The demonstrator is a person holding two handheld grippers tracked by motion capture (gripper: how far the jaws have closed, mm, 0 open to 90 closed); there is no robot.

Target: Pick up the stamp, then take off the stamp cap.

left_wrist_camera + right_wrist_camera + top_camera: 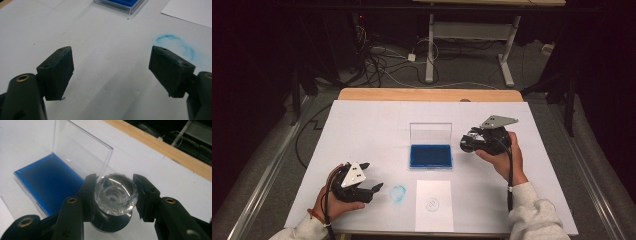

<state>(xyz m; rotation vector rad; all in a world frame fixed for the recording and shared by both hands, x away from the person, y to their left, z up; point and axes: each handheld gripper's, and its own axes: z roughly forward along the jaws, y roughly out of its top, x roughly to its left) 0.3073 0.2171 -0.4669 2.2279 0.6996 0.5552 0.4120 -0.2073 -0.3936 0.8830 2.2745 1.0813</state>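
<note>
The right gripper (115, 195) is clamped on a clear faceted stamp (116, 193), its jaws pressing the knob-like handle from both sides with the dark base (110, 222) hanging below. In the high view that gripper (472, 142) sits held above the table just right of the blue ink pad (430, 156), whose clear lid (430, 133) stands upright at the far edge.

To do this step well — it looks like carrying an inked stamp across to the paper — keep the squeeze firm and even. The faceted handle is smooth and could roll between flat pads if the wrist tilts sharply. Hold the stamp face level and well off the white table cover (362, 130) on the way over; the smeared blue ring (398, 193) near the left hand shows how readily ink marks that surface.

The target is probably the small sheet of paper (434, 205) at the near edge, which already carries a faint round print (432, 203). Come down straight, press once without rocking, and lift straight up so the impression stays crisp.

The left gripper (371, 177) rests on the table at the near left, jaws spread wide and empty — its pads (61, 72) show blue traces. It is close enough to pin the sheet's edge if the paper wants to lift with the stamp.
</note>
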